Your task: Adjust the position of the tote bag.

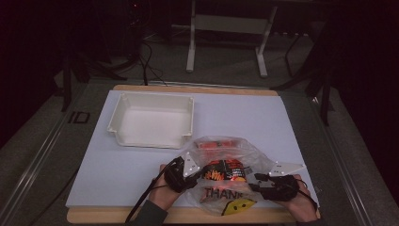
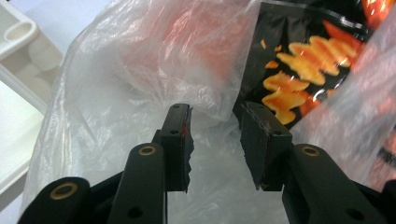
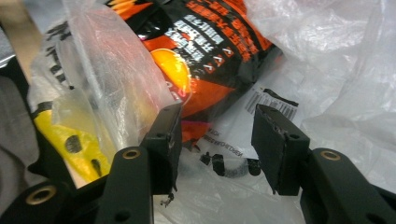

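I am watching the clear plastic bag (image 1: 226,174) lying at the near edge of the table, between my two grippers. My left gripper (image 2: 215,140) is standing with jaws spread, thin film bulging in the gap, the pads not pressing it. My right gripper (image 3: 218,144) is also spread, jaws apart over crumpled film beside the black-and-orange snack packet (image 3: 205,46) inside. The pale blue mat (image 1: 263,122) is carrying a white tray (image 1: 153,120) further back. The room behind is sitting dark.

Black-and-orange snack packet (image 1: 225,170) (clear bag (image 1: 254,157))
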A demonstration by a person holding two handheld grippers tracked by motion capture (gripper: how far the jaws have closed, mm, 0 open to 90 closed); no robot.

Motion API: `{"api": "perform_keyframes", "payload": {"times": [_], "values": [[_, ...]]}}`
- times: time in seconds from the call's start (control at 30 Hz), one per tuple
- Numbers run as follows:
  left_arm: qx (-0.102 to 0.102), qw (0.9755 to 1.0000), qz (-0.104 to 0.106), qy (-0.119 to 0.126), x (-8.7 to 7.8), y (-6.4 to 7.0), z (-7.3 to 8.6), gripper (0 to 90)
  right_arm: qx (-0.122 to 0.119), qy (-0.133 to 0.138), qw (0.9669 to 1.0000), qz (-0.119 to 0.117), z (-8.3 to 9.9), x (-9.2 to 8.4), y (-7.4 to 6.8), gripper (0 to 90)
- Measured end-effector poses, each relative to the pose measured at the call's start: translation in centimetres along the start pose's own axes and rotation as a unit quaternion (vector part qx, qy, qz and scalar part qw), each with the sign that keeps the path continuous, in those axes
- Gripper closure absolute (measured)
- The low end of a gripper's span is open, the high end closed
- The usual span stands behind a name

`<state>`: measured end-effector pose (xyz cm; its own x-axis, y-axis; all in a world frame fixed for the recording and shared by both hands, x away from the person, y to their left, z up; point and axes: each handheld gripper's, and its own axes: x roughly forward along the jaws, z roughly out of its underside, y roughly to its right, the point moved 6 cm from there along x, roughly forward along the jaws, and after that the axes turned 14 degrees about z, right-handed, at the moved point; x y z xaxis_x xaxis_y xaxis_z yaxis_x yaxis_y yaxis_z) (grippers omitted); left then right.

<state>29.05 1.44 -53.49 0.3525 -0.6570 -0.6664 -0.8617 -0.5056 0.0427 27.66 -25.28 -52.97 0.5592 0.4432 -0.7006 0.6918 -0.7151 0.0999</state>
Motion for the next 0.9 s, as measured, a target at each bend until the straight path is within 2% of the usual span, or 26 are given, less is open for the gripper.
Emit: {"api": "perform_keyframes", "payload": {"times": [0.23, 0.3, 0.47, 0.73, 0.9], "values": [[-0.006, 0.9999, 0.003, 0.014, -0.2, 0.2, -1.2, 61.7, -0.004, 0.002, 1.0000, -0.008, 0.2, -0.1, -0.7, 51.9], [-0.008, 0.9999, 0.005, 0.012, 0.1, 0.3, -1.4, 60.0, -0.006, 0.003, 0.9999, -0.010, 0.3, -0.1, -0.8, 51.9], [-0.028, 0.9992, 0.026, 0.011, 0.9, 0.9, -1.5, 53.9, -0.005, 0.005, 0.9999, -0.012, 0.4, -0.1, -1.0, 51.5], [-0.036, 0.9980, 0.052, 0.007, 0.6, 1.9, -0.8, 49.3, -0.002, 0.007, 0.9999, -0.013, 0.8, -0.4, -1.2, 50.2], [-0.027, 0.9970, 0.073, 0.004, 0.1, 3.0, 0.2, 48.5, -0.003, 0.009, 0.9998, -0.016, 1.1, -0.6, -1.5, 49.5]]}}
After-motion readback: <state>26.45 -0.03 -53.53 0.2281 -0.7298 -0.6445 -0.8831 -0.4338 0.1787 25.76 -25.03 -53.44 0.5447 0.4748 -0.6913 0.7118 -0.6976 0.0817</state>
